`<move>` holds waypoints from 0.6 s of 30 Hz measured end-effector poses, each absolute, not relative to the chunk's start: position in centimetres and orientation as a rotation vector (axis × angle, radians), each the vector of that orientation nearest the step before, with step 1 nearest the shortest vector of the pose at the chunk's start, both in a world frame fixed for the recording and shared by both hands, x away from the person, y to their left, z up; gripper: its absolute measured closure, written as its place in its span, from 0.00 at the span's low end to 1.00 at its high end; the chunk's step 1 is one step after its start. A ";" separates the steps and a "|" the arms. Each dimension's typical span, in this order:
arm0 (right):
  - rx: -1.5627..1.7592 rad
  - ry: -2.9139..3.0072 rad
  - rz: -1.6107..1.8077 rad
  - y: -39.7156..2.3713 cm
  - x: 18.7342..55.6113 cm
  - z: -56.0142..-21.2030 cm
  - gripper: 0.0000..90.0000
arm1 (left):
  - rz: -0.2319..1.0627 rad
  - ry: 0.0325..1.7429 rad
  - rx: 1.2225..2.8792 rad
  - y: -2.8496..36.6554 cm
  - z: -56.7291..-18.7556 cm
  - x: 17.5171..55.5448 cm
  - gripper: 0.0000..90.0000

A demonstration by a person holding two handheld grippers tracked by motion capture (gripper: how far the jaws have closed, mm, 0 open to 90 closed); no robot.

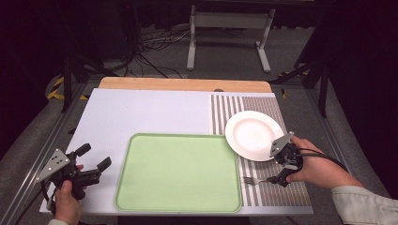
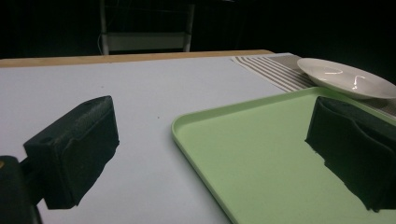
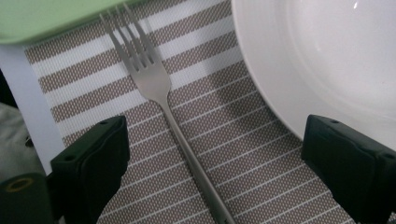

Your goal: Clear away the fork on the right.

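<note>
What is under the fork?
The fork lies on the striped placemat, between the open jaws of the right hand-held gripper. Its tines reach the edge of the green tray. The mat hides whatever is beneath it.

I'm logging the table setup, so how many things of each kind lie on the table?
Tray, green: 1
Plate, white: 1
Fork, metal: 1
Striped placemat: 1
Total: 4
The fork lies on the placemat between the open jaws of the right gripper.
</note>
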State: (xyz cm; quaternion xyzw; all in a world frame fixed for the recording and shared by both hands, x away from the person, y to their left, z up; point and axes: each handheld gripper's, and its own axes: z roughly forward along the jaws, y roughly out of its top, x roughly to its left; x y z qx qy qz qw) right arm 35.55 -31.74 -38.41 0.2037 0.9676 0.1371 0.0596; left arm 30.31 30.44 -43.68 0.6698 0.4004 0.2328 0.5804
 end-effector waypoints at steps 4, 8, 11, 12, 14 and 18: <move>0.575 2.965 0.363 -31.8 35.4 -38.8 0.14 | 0.544 0.935 1.567 30.4 -43.7 30.3 0.03; 0.515 2.988 0.335 -31.7 35.3 -39.3 0.19 | 0.542 0.936 1.566 30.4 -43.7 30.3 0.03; 0.451 3.021 0.303 -31.7 35.3 -39.6 0.26 | 0.545 0.936 1.563 30.4 -43.7 30.3 0.03; 0.441 3.030 0.290 -31.7 35.2 -39.6 0.30 | 0.545 0.936 1.563 30.4 -43.7 30.3 0.03; 0.371 3.051 0.249 -31.6 35.2 -39.8 0.35 | 0.542 0.935 1.566 30.4 -43.7 30.3 0.03; 0.275 3.070 0.167 -31.3 35.3 -40.1 0.44 | 0.543 0.933 1.565 30.4 -43.7 30.3 0.03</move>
